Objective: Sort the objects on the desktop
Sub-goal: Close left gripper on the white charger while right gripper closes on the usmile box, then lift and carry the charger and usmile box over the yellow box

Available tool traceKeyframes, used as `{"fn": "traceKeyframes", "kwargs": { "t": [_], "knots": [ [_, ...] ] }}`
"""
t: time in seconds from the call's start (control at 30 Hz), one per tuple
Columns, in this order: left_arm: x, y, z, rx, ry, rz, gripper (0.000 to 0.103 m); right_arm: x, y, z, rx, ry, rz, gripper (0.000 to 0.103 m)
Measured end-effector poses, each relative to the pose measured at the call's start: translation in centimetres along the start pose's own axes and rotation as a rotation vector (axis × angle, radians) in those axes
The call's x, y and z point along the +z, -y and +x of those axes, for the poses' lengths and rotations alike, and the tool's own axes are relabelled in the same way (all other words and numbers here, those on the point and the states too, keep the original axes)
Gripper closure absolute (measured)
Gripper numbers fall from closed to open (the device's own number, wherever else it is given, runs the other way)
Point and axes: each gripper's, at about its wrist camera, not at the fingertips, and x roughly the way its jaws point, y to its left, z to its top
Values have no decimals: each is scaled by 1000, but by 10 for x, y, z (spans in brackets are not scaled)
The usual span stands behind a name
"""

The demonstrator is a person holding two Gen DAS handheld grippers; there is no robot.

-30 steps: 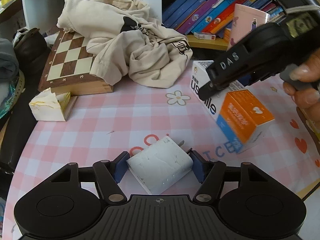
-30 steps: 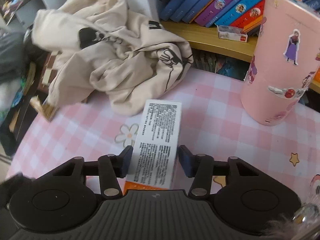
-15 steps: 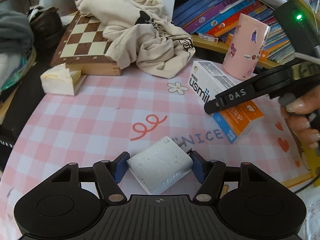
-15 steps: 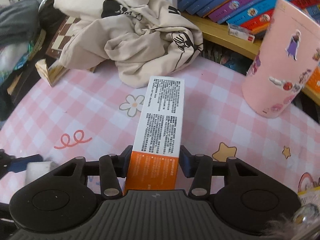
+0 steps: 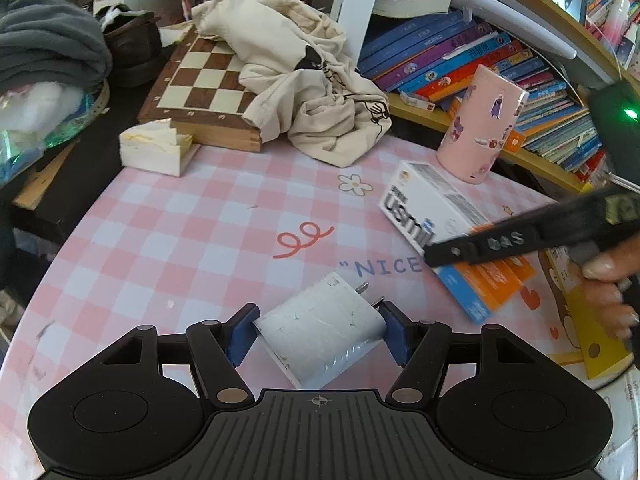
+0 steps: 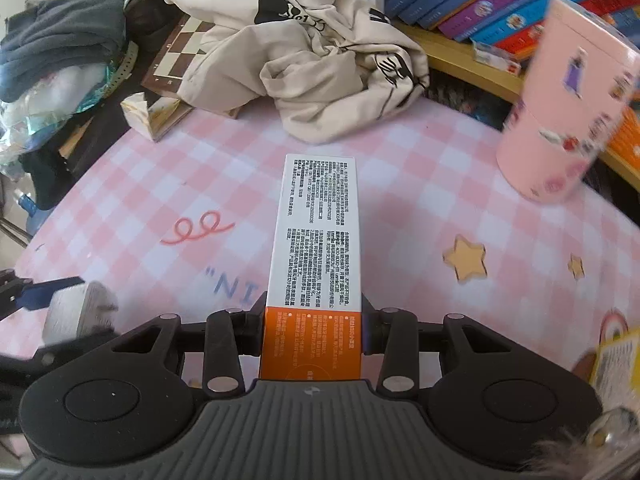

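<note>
Pink-checked tablecloth (image 5: 168, 240), white charger (image 5: 320, 336), orange-and-white box (image 6: 316, 248).

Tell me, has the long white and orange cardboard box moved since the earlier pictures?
Yes. The long white and orange cardboard box, between the right gripper fingers, drew back from the crumpled beige cloth toward the camera.

Both views look forward and steeply down from close above the pink checked tabletop (image 5: 168, 216), one from each hand-held gripper; both share the chessboard (image 5: 200, 76), cloth (image 6: 320, 40) and bookshelf (image 6: 452, 52).
</note>
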Motion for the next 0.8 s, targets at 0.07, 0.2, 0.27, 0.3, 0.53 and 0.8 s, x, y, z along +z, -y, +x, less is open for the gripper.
{"fn": "traceKeyframes", "kwargs": {
  "t": [0.07, 0.2, 0.27, 0.3, 0.53, 0.8],
  "knots": [
    [-4, -1, -5, -5, 0, -9, 38, -10, -1, -9, 11, -2, 18, 65],
    [-12, 2, -19, -9, 7, -2, 38, -29, -3, -26, 20, -3, 43, 65],
    [-17, 4, -26, -14, 12, 5, 38, -39, -6, -34, 19, -2, 51, 65],
    [-19, 6, -30, -17, 15, 9, 38, -44, -8, -38, 19, -2, 54, 65],
    [-34, 17, -62, -46, 43, 30, 38, -81, -19, -65, 30, 9, 82, 65],
    [-51, 24, -98, -80, 69, 50, 38, -122, -34, -97, 35, 40, 133, 65]
  ]
}}
